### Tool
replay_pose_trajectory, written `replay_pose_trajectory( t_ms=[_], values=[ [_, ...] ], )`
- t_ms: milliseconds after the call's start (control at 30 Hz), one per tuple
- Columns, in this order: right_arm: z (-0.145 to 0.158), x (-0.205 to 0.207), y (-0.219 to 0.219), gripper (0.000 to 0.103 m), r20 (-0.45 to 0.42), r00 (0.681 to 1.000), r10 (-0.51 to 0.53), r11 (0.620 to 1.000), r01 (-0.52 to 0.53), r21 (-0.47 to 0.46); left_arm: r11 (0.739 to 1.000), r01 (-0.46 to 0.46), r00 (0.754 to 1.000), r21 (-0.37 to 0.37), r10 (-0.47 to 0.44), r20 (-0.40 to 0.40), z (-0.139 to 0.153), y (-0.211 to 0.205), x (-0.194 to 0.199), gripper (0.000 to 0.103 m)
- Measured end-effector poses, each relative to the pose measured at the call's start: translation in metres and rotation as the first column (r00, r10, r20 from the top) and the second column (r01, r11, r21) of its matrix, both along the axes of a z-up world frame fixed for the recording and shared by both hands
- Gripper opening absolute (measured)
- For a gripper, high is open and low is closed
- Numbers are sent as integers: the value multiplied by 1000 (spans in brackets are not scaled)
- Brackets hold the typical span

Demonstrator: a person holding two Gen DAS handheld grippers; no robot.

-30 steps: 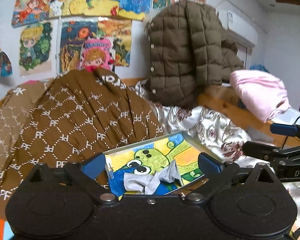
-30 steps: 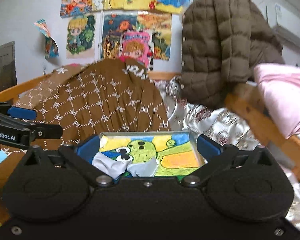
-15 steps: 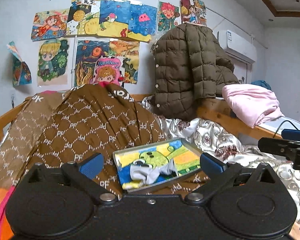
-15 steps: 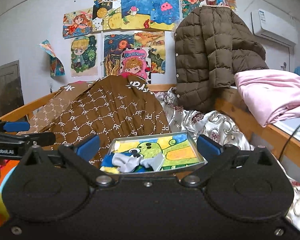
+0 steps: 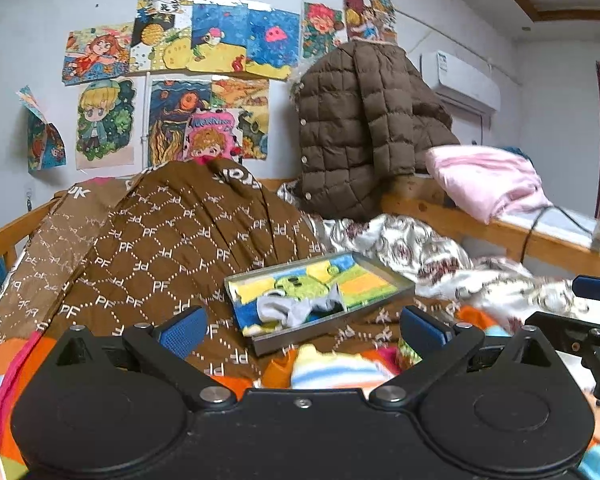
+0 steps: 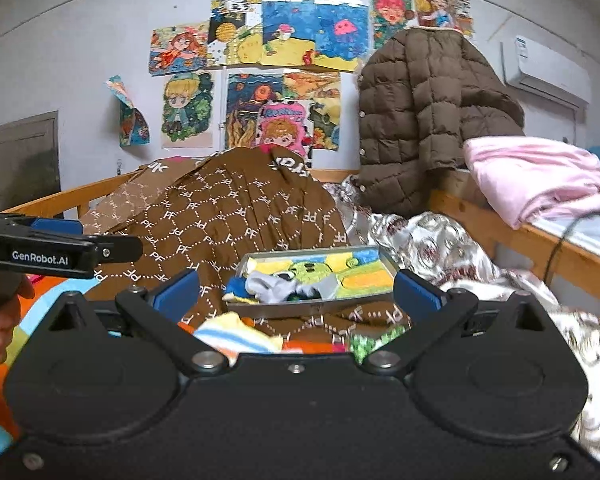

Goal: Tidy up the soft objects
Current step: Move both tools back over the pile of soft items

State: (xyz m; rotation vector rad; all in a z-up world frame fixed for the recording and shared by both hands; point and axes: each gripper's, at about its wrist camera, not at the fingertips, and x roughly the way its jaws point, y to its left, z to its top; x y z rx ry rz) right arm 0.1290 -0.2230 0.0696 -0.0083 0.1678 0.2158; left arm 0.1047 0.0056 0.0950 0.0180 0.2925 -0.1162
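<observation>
A shallow metal tray with a bright cartoon picture inside rests on the brown patterned quilt. Grey and white socks lie crumpled in its near end. In front of the tray lies a striped yellow, white and blue sock, and a green sock to its right. My left gripper is open, short of the tray, nothing between its blue pads. My right gripper is also open and holds nothing.
A brown puffer jacket hangs over the wooden bed rail. A pink blanket lies on the rail at right. Silvery floral bedding spreads beside the tray. Drawings cover the wall. A hand holds the left gripper.
Both grippers have drawn back and up from the tray, which now looks smaller and farther. The socks stay in the tray. Loose socks in front have come into view.
</observation>
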Motion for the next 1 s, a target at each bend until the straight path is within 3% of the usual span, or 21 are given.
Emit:
replay_pose_trajectory(
  t_ms=[467,733,1000],
  values=[
    [-47,-13,-11,103,-118,990,-75,997,77,12,998,24,992,63,-16,-122,-37,-9,-12,102],
    [-57,-9,-7,102,-173,982,-79,997,81,6,991,51,981,127,-26,-191,-56,-12,-15,102],
    [-78,-6,3,102,-295,954,-55,998,49,-28,980,105,962,169,-57,-269,-73,-13,-12,102]
  ],
)
